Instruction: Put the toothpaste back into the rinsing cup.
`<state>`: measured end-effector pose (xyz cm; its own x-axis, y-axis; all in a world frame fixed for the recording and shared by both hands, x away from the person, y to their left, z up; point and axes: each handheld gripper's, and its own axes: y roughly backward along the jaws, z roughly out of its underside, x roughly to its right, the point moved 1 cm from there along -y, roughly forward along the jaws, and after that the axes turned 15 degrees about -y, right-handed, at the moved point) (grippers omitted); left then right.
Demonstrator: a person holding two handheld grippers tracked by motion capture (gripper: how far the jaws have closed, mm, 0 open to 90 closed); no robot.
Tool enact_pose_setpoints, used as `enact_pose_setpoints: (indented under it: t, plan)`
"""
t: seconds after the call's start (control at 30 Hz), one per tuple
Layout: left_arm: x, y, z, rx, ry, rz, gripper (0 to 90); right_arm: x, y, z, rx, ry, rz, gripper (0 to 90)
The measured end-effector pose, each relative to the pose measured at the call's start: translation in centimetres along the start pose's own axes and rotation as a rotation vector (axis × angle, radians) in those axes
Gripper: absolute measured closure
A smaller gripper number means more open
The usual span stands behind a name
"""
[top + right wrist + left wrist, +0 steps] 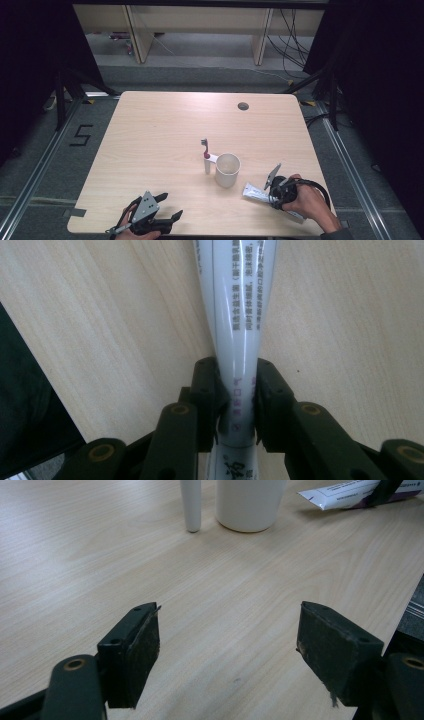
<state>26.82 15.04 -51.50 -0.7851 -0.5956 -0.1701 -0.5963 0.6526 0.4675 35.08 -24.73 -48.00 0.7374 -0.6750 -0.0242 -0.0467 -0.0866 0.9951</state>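
Note:
A white toothpaste tube lies on the table right of a cream cup. My right gripper is shut on the tube; in the right gripper view both pads squeeze the tube near its lower end. A toothbrush with a white handle and red band stands propped against the cup's left side. My left gripper rests open near the front edge at the left, nothing between its jaws. The left gripper view shows the cup, the toothbrush handle and the tube farther off.
The wooden table has a round cable hole near its far edge. The table's front right edge lies close behind my right hand. Dark curtains and metal frame legs flank both sides.

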Motion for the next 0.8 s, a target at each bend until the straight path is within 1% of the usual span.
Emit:
enact_pose_setpoints:
  t: [0.03, 0.07, 0.1, 0.13, 0.17, 0.2, 0.23, 0.27, 0.3, 0.33, 0.37, 0.4, 0.47, 0.5, 0.53, 0.57, 0.63, 0.7, 0.8]
  plan:
    - [-0.1, 0.0, 0.0, -0.007, -0.006, -0.001, 24.6, -0.1, 0.0, -0.1, -0.014, -0.016, 0.008, 73.9]
    - [-0.1, 0.0, 0.0, -0.007, -0.006, -0.001, 24.7, -0.1, 0.0, -0.2, -0.02, -0.01, 0.008, 74.0]
    - [0.0, -0.1, 0.0, -0.01, -0.001, -0.004, 24.7, 0.0, -0.2, -0.4, -0.026, 0.01, 0.001, 74.0]
    - [0.0, -0.1, 0.0, -0.006, -0.004, 0.004, 24.6, 0.0, -0.2, -0.6, -0.033, 0.015, 0.007, 74.0]
    - [0.0, -0.1, 0.0, -0.006, -0.004, 0.004, 24.6, 0.0, -0.2, -0.6, -0.033, 0.015, 0.007, 74.0]
    - [0.0, -0.1, 0.0, 0.002, -0.002, 0.006, 24.6, -0.1, -0.2, -0.7, -0.068, -0.011, 0.015, 74.2]
    - [0.0, 0.0, -0.1, -0.005, -0.003, -0.002, 24.7, 0.0, -0.2, -0.8, -0.064, -0.003, 0.004, 74.2]
    - [0.0, 0.0, -0.1, -0.012, -0.007, 0.0, 24.6, 0.0, -0.2, -0.9, -0.081, -0.009, 0.017, 74.3]
    - [0.0, 0.0, -0.1, -0.012, -0.007, 0.0, 24.7, 0.0, -0.2, -0.9, -0.081, -0.009, 0.017, 74.3]
    - [0.0, 0.0, 0.0, -0.002, -0.004, 0.003, 24.6, 0.1, -0.3, -1.1, -0.082, 0.015, 0.018, 74.5]
    - [-0.1, 0.1, 0.0, -0.003, -0.007, 0.004, 24.7, 0.1, -0.3, -1.1, -0.093, 0.013, 0.017, 74.6]
    - [-0.1, 0.0, 0.0, 0.002, 0.0, 0.001, 24.7, -0.1, -0.3, -1.1, -0.097, -0.005, 0.025, 74.7]
    - [-0.1, 0.0, 0.0, -0.008, -0.005, 0.001, 24.6, -0.1, -0.4, -1.1, -0.09, -0.008, 0.025, 74.7]
    - [0.0, 0.0, 0.0, -0.011, -0.005, 0.001, 24.6, 0.0, -0.3, -1.2, -0.096, 0.006, 0.024, 74.8]
    - [0.0, 0.0, 0.0, -0.011, -0.005, 0.001, 24.6, 0.0, -0.3, -1.2, -0.096, 0.006, 0.024, 74.8]
    - [0.0, 0.0, 0.0, -0.005, -0.001, 0.001, 24.7, -0.2, -0.3, -1.2, -0.108, 0.002, 0.032, 74.9]
    - [0.0, 0.0, 0.0, -0.001, -0.001, 0.003, 24.6, -0.2, -0.3, -1.2, -0.109, 0.005, 0.028, 75.1]
    - [0.0, 0.1, 0.0, -0.004, -0.006, 0.003, 24.7, -0.1, -0.4, -1.2, -0.096, 0.021, 0.035, 75.3]
    - [-0.1, 0.0, 0.0, -0.002, -0.003, 0.0, 24.7, -0.1, -0.4, -1.2, -0.095, 0.019, 0.036, 75.9]
